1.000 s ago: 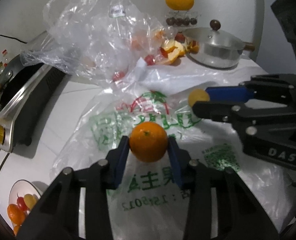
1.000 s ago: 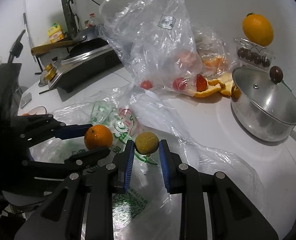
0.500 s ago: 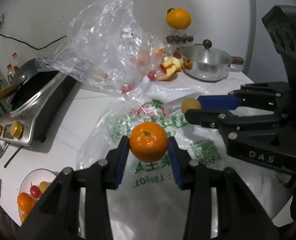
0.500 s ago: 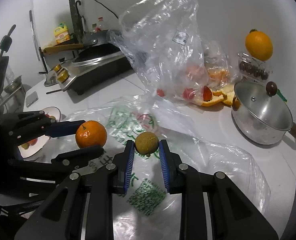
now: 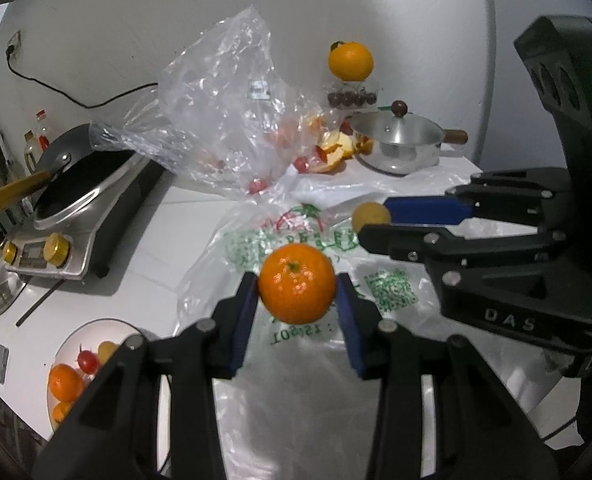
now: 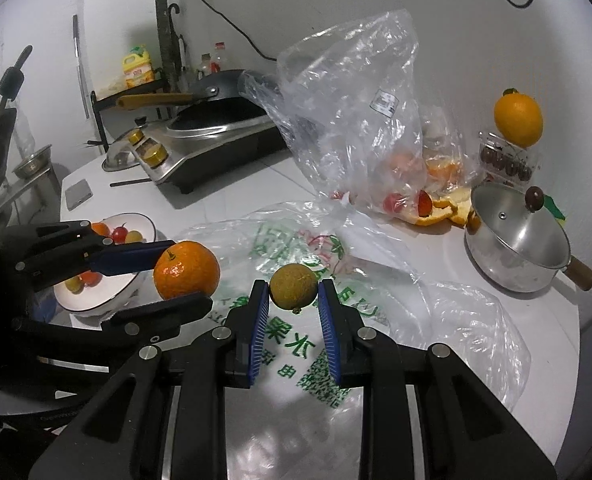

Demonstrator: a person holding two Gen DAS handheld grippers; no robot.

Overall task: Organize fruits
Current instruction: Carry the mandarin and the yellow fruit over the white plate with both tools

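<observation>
My left gripper [image 5: 296, 292] is shut on an orange mandarin [image 5: 297, 283] and holds it above a printed plastic bag [image 5: 316, 240]. The mandarin also shows in the right wrist view [image 6: 187, 269]. My right gripper [image 6: 293, 292] is shut on a small yellow-green fruit [image 6: 293, 286], held above the same bag [image 6: 296, 344]; this fruit shows in the left wrist view [image 5: 370, 217]. A white plate [image 6: 108, 296] with small oranges and cherry tomatoes sits at the left, also in the left wrist view [image 5: 70, 344].
A clear bag [image 6: 356, 120] with tomatoes and orange peel [image 6: 440, 212] lies behind. A lidded steel pot [image 6: 516, 252] stands at the right, a large orange [image 6: 518, 120] on a box behind it. An induction cooker with a pan [image 6: 212, 132] stands at the back left.
Both grippers have risen and drawn back from the counter with their fruits still held. The plate at the left has come more into view.
</observation>
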